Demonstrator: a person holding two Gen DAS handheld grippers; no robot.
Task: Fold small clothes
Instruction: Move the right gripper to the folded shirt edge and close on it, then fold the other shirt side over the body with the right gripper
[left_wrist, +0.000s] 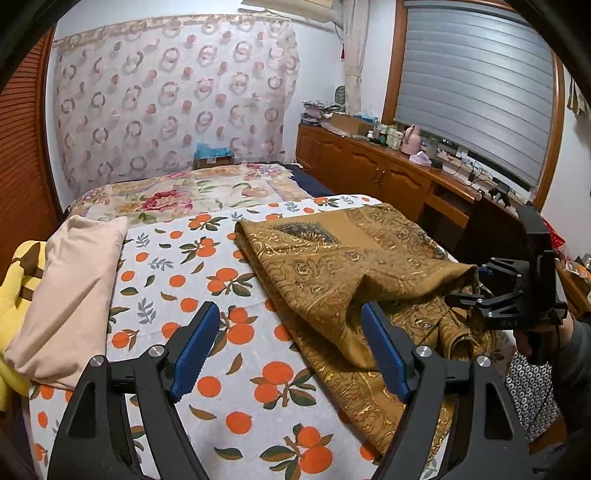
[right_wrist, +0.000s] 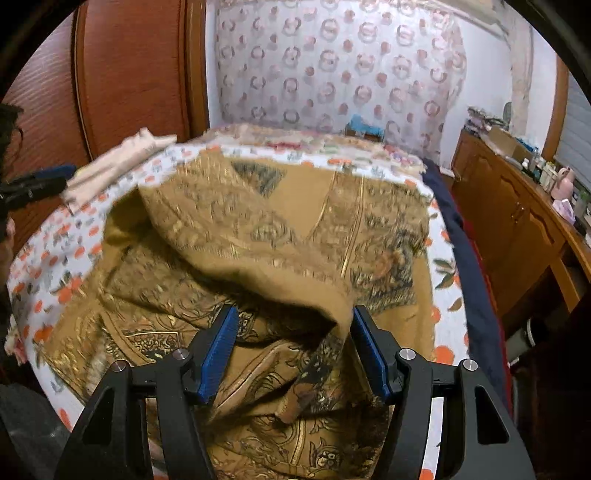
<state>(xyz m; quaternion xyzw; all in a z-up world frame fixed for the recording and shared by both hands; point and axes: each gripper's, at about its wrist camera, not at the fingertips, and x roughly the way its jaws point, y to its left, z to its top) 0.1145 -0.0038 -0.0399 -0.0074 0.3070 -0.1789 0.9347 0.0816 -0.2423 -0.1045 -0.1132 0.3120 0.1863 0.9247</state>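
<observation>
A brown garment with gold paisley pattern (left_wrist: 332, 280) lies partly folded on the orange-print bedsheet (left_wrist: 207, 369). My left gripper (left_wrist: 291, 354) is open, hovering above the sheet at the garment's left edge, holding nothing. The right gripper (left_wrist: 476, 286) shows at the garment's right edge, where a fold rises toward it. In the right wrist view the garment (right_wrist: 258, 240) fills the middle, blurred by motion. My right gripper (right_wrist: 293, 354) is open, and a raised fold of the cloth lies between its blue pads (right_wrist: 218, 354), not pinched.
A folded beige cloth (left_wrist: 70, 295) and a yellow item (left_wrist: 18, 280) lie at the bed's left. A floral quilt (left_wrist: 192, 192) covers the far bed. A wooden cabinet (left_wrist: 388, 173) with clutter runs along the right wall under the window.
</observation>
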